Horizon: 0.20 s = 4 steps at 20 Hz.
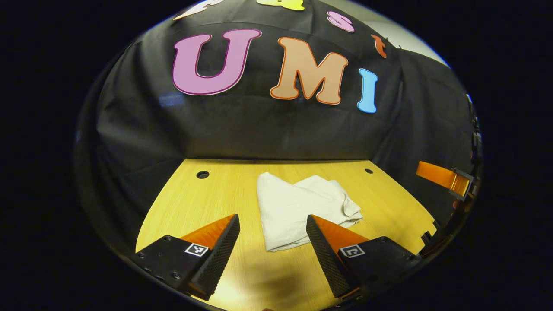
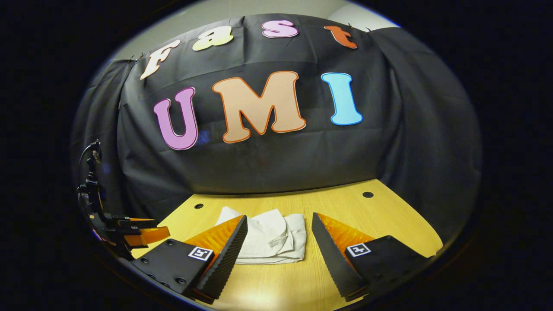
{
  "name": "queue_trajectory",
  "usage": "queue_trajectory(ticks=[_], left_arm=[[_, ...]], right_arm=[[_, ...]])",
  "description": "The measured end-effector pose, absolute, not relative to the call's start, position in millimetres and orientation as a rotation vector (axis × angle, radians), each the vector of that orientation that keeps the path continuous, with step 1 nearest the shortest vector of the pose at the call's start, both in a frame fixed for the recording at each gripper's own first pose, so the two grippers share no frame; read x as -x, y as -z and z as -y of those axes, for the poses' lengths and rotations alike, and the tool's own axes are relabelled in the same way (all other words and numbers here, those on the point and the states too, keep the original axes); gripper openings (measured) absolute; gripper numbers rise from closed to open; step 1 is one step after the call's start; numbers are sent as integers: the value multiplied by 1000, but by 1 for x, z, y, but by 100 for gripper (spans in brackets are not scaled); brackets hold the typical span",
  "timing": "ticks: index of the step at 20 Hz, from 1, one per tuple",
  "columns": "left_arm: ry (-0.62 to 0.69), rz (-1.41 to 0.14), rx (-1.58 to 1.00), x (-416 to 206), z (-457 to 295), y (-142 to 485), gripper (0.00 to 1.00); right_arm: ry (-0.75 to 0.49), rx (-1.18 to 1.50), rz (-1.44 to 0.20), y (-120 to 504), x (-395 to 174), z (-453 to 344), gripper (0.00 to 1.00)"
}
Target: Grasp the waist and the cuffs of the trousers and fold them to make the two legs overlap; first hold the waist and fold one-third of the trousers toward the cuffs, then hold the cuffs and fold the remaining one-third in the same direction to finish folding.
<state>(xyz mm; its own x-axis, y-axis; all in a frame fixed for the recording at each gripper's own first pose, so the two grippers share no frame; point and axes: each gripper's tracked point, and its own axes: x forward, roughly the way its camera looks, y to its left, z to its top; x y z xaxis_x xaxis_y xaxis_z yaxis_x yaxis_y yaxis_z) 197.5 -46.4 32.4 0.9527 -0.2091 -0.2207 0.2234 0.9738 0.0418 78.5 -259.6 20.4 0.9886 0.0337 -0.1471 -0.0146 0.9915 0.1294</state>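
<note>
At the bottom of the left gripper view, your left gripper (image 1: 273, 231) hangs with its jaws wide and empty. Between and just beyond its fingertips, the pale trousers (image 1: 298, 207) lie in a compact, rumpled bundle on the yellow wooden table (image 1: 207, 203), at lower centre of frame. Its long axis runs away from you. In the right gripper view, your right gripper (image 2: 279, 231) is also wide and empty; the bundle sits left of centre there, near its left finger. Your left gripper looks nearer.
</note>
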Motion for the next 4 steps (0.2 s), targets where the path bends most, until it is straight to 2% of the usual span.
queue_trajectory(ticks=[4], left_arm=[[228, -209, -70, -193, 47, -36, 94]], right_arm=[[12, -108, -147, -20, -66, 269, 96]])
